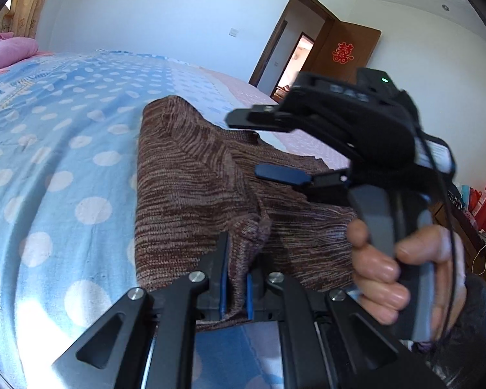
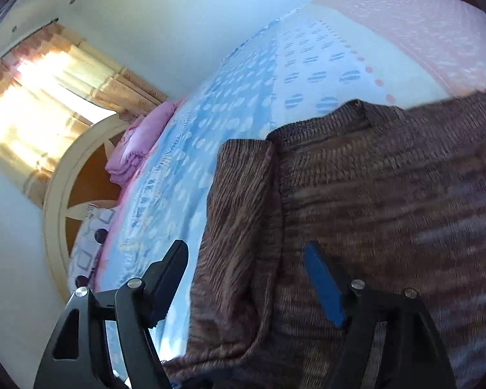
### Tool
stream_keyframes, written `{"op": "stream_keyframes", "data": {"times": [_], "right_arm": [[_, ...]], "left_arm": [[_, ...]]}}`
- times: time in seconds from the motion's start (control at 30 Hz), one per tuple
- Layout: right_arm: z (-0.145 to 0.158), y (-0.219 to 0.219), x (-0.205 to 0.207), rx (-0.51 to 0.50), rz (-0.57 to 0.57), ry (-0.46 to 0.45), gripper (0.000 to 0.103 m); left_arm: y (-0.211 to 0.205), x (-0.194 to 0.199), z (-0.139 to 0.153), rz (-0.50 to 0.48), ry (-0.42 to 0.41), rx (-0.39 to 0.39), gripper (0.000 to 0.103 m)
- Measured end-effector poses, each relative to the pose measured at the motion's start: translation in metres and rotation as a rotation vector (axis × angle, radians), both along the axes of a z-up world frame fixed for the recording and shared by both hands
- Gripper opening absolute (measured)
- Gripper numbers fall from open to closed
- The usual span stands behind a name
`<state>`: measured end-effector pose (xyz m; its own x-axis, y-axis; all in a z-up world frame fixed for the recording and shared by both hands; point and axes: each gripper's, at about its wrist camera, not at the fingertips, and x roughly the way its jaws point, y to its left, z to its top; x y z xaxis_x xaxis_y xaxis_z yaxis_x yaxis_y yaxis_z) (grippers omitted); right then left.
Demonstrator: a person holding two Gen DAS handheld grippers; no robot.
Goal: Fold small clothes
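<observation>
Brown-and-mauve marled knit sweater [image 1: 191,188] lying on a bed under a blue sheet with white polka dots [image 1: 58,149], near the bed's pink-banded edge. The left gripper [image 1: 235,288] is pinching a raised ridge of the knit at the near hem; its blue-padded fingers [image 1: 223,287] are standing narrow, with cloth gathered between them. The right gripper [image 1: 272,141], held in the person's right hand [image 1: 401,275], is hovering just above the garment, fingers wide apart and holding nothing; in the right wrist view the same gripper [image 2: 246,288] is straddling a folded edge without closing on it.

Progress, as judged: one side panel or sleeve [image 2: 243,214] is already lying turned inward over the body, forming a lengthwise crease, so the fold appears to be partly made. The opposite side and the final crosswise fold seem to be remaining; the far part of the garment is too blurred to confirm.

Orientation: the sweater's long axis is running away from the left gripper toward the far side of the bed, the far end pointing roughly toward the brown wooden door [image 1: 343,48]. Which end is the neck cannot be told.
</observation>
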<state>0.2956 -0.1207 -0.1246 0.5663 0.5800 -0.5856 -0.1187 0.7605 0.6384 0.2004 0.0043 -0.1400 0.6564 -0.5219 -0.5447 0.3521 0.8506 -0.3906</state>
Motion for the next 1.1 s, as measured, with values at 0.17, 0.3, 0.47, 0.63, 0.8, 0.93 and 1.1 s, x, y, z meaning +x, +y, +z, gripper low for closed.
{"op": "stream_keyframes", "data": {"times": [0.17, 0.3, 0.47, 0.63, 0.8, 0.93, 1.1], "right_arm": [[-0.015, 0.021, 0.027, -0.061, 0.094, 0.043, 0.049], [-0.025, 0.030, 0.027, -0.076, 0.096, 0.041, 0.014], [-0.006, 0.025, 0.015, -0.151, 0.079, -0.044, 0.013], [0.016, 0.002, 0.013, -0.211, 0.083, -0.078, 0.013], [0.036, -0.039, 0.002, -0.284, 0.060, -0.098, 0.013], [0.046, -0.074, -0.009, -0.372, 0.052, -0.100, 0.013], [0.036, -0.112, -0.021, -0.416, 0.038, -0.073, 0.007]], "left_arm": [[0.000, 0.002, -0.001, 0.005, 0.014, 0.001, 0.008], [0.003, 0.008, -0.002, 0.013, 0.043, -0.016, 0.008], [-0.007, 0.011, 0.004, -0.023, 0.037, 0.003, 0.008], [-0.036, 0.008, 0.024, -0.067, -0.049, 0.074, 0.008], [-0.076, 0.006, 0.041, -0.162, -0.084, 0.067, 0.008], [-0.113, 0.000, 0.044, -0.242, -0.086, 0.055, 0.008], [-0.151, -0.008, 0.038, -0.307, -0.075, 0.068, 0.008]]}}
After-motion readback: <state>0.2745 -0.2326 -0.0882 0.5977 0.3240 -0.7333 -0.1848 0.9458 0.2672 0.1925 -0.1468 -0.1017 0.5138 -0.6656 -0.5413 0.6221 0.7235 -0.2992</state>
